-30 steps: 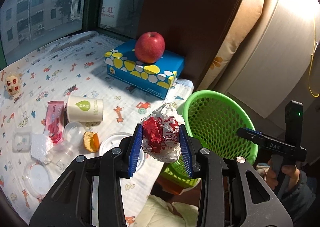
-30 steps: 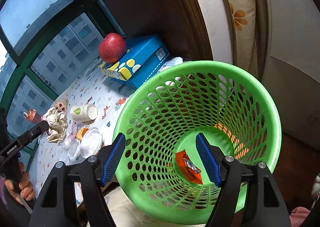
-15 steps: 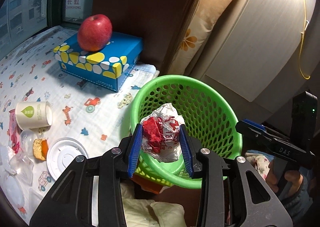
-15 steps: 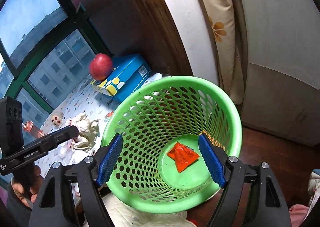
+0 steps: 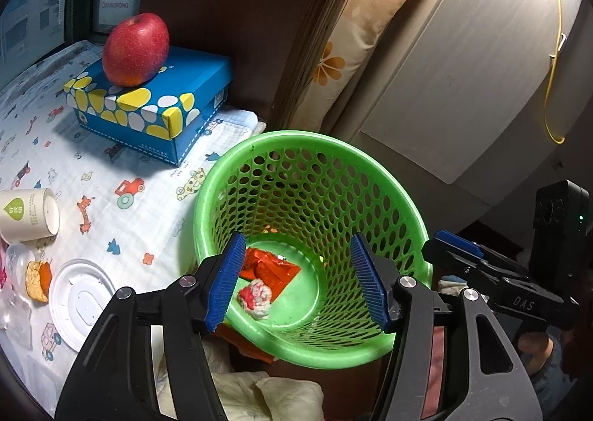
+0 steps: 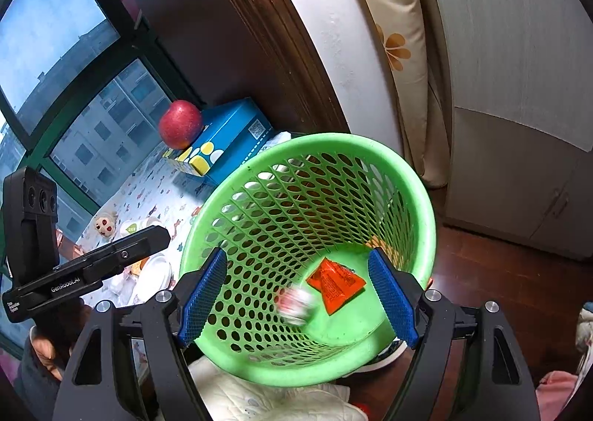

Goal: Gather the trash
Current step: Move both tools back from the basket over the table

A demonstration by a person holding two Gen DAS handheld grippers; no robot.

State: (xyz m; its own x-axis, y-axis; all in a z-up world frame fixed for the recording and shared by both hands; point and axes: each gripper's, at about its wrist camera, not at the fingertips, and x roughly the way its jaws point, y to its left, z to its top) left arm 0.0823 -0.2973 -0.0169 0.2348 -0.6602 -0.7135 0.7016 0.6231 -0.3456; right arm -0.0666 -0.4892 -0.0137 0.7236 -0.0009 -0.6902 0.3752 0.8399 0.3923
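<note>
Two pieces now lie in the green basket point(image 5: 409, 209) — the crumpled wrapper point(image 5: 255, 295), freshly dropped, beside the red packet point(image 5: 272, 267); left tool point(image 5: 298, 282) released, right tool point(image 6: 298, 300) spread, empty.

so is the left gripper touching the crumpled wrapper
Apart. In the left wrist view the left gripper is wide open, and the crumpled wrapper lies down in the green basket.

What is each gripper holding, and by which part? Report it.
Nothing is held. The left gripper and right gripper are open above the green basket; the crumpled wrapper lies inside.
</note>
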